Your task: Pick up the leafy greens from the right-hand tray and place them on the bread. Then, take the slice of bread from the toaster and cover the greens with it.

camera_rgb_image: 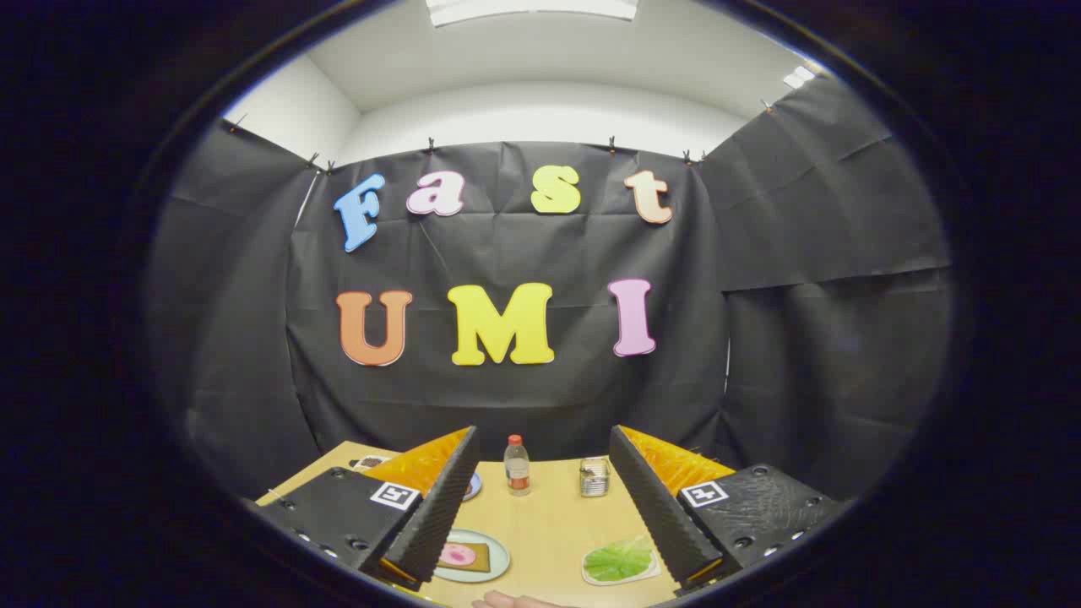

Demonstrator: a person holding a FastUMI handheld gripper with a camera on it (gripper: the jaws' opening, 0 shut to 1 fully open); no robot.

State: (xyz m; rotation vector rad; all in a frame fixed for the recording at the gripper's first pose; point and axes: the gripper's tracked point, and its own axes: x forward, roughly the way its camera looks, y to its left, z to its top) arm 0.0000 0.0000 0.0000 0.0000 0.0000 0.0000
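Your gripper (540,498) is held high and level above the wooden table (549,532), fingers spread wide with nothing between them. Beside your left finger (439,507) sits a plate (494,561) with bread (469,556). Beyond the fingers stand a bottle (517,464) and the toaster (594,476). By your right finger lie the leafy greens (619,559) on their tray (591,578). A hand (515,601) peeks in underneath.
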